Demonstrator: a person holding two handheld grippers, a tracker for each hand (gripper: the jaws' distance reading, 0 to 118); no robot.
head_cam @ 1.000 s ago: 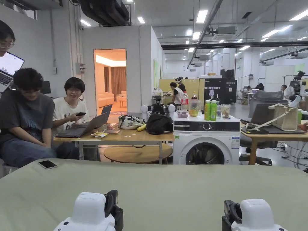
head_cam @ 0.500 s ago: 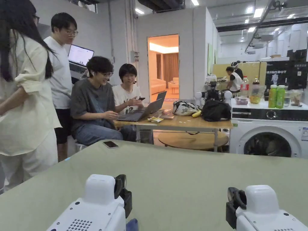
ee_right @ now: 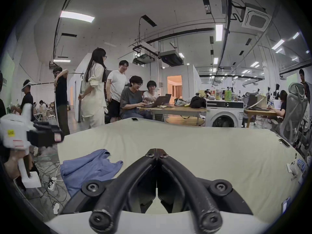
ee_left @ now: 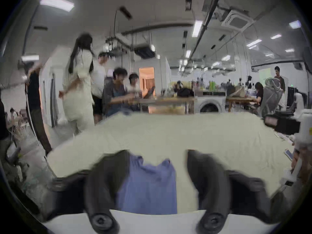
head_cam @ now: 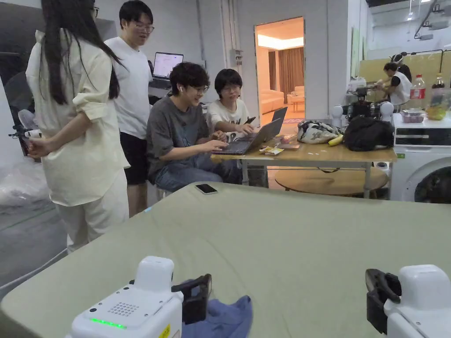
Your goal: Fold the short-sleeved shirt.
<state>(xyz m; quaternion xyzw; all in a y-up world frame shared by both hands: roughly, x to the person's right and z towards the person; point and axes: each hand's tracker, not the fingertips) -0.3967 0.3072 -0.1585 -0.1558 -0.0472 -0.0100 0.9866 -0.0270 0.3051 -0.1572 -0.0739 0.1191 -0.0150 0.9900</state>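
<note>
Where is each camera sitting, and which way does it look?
Head view: on the person's head, facing over the green table; both tongs' white housings show.
Left gripper view: on the left tongs, jaws apart, over the blue shirt.
Right gripper view: on the right tongs, jaws together.
All share the shirt and table.

Shirt point(ee_right: 91, 167): soft blue cloth, matt, rumpled. Tabletop point(head_cam: 286, 246): pale green cloth cover, matt, faintly creased. Left tongs point(ee_left: 157, 155): matt black rubbery jaws. Right tongs point(ee_right: 156, 153): same black finish, white smooth plastic housing.
</note>
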